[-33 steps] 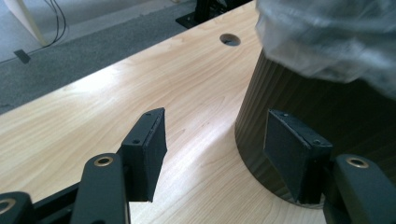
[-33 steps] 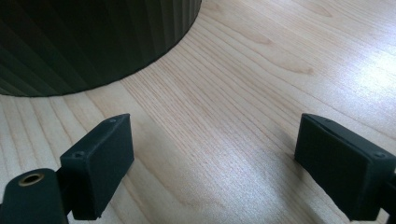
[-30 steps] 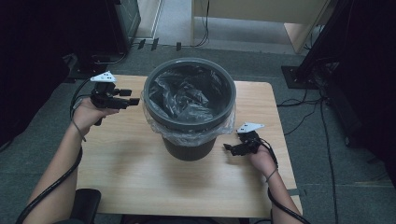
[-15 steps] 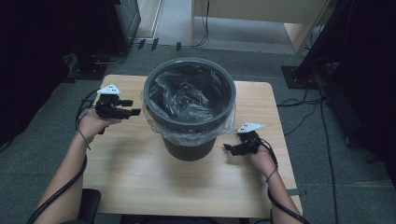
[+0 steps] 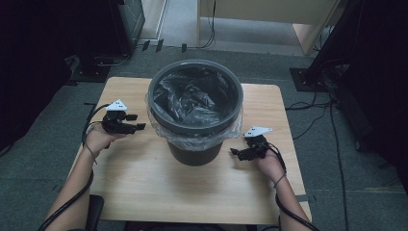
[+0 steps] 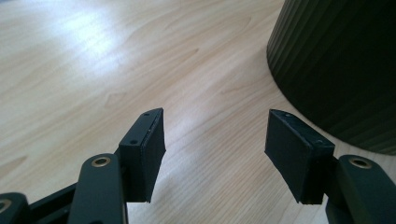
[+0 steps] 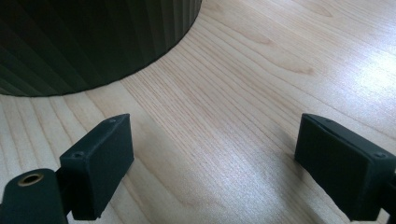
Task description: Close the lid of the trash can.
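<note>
Sitting dead centre on the wooden table (image 5: 144,192) is a dark grey bin (image 5: 195,144) lined with a black bag (image 5: 192,94), clear plastic skirt folded over the rim. The left gripper (image 5: 139,127) rests at the bin's 9 o'clock, the right gripper (image 5: 234,152) around 4 o'clock, both low by the tabletop with jaws spread and nothing between them. Flanking it like that looks like a setup for working the liner or steadying the bin, I'd guess. Up high you get the bag and rim; the gripper views instead give the ribbed wall (image 6: 336,70) close up, and bare wood between the pads.
</note>
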Tool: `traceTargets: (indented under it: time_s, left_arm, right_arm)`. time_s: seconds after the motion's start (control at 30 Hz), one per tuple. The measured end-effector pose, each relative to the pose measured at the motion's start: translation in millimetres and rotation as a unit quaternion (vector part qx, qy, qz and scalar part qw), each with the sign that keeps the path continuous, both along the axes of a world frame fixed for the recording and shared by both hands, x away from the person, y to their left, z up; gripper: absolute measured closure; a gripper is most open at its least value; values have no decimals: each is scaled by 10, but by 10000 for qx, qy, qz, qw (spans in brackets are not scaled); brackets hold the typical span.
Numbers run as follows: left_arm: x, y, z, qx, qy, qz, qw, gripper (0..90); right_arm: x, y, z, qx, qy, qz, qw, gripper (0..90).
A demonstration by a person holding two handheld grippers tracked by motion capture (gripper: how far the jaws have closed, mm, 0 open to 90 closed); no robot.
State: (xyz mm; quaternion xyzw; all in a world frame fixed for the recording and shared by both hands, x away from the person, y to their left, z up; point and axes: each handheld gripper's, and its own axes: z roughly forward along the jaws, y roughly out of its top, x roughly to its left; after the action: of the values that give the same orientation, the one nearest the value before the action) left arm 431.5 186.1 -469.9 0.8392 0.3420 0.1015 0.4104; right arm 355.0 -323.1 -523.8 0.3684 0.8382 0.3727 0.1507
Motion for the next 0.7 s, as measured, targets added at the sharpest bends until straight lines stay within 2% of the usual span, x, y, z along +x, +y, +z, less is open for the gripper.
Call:
traceTargets:
  time_s: [0.2, 0.37, 0.43, 0.7]
  left_arm:
    - [-7, -2, -128, -30, -9, 71, 10000, 367]
    - [-29, 1, -245, 49, -67, 76, 9999, 360]
    - [-34, 8, -290, 12, -19, 110, 9999, 360]
    - [-53, 14, -404, 214, 33, 109, 9997, 348]
  right_arm:
    - [0, 0, 0, -1, 0, 4, 10000, 107]
    - [2, 1, 0, -1, 7, 18, 10000, 100]
    - [5, 2, -1, -8, 2, 41, 10000, 96]
    - [6, 3, -1, -9, 5, 46, 10000, 95]
